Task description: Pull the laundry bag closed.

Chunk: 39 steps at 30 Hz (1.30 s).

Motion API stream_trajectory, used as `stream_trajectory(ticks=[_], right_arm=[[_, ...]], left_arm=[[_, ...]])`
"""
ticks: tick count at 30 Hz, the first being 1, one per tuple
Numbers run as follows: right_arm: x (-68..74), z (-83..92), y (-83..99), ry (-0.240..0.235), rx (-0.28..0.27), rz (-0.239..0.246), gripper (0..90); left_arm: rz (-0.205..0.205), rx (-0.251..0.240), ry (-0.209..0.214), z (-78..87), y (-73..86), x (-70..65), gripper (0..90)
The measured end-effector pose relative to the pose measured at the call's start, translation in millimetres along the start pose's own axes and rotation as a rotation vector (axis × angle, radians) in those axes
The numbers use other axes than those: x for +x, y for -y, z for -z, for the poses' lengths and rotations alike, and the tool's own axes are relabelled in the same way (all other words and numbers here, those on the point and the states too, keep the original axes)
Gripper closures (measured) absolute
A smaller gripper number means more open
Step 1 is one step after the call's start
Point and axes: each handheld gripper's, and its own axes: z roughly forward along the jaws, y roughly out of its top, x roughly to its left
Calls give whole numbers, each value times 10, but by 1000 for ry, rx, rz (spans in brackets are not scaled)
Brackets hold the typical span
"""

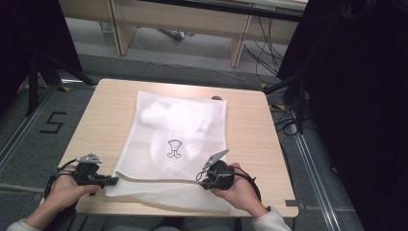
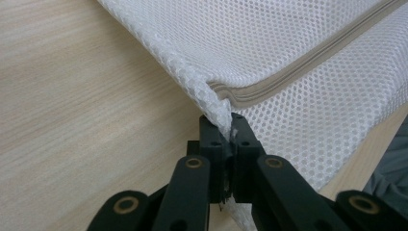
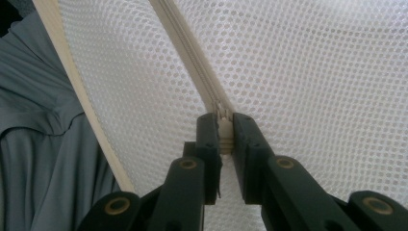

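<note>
Lying flat on the table [image 1: 106,110], the mesh bag [image 1: 178,130] has its zipper [image 1: 154,180] running along the near edge between both hands. The left gripper [image 1: 113,180] is clamped on the bag's corner; the right gripper [image 1: 201,179], clamped on the zipper pull [image 3: 224,126], would travel along that line toward the left.

A black "5" [image 1: 52,122] on the grey floor [image 1: 29,144] — left of the table [image 1: 103,115]
</note>
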Motion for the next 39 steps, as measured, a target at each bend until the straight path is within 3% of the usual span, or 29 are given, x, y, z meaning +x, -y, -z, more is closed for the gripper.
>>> stream_trajectory(ticks=[13, 14, 16, 18, 21, 22, 25, 37, 38, 39], right_arm=[[-52, 41, 99, 8, -4, -6, 823], [-56, 43, 106, 8, -2, -6, 823], [-60, 51, 120, 10, 2, -11, 823], [-72, 59, 139, 15, -3, -11, 823], [-84, 84, 185, 20, 4, -41, 823], [-106, 80, 195, 20, -3, -21, 823], [-115, 103, 242, 22, 3, -48, 823], [-192, 157, 400, 48, 8, -71, 823], [-196, 158, 408, 41, 12, -71, 823], [-201, 158, 417, 46, 2, -71, 822]], left_arm=[[4, -1, 3, 3, -1, 3, 860], [8, -24, -3, -10, 8, -2, 860], [-3, 0, -7, 6, 1, 9, 860], [7, -8, -6, 4, 1, 3, 860], [7, -5, -1, 4, 0, 8, 860], [7, -5, -1, 4, 1, 8, 860], [4, -5, -2, 7, 0, 12, 860], [5, -5, -9, 16, 2, 21, 860], [14, -27, -12, 4, 8, 12, 861], [0, -20, -14, 7, 9, 23, 860]])
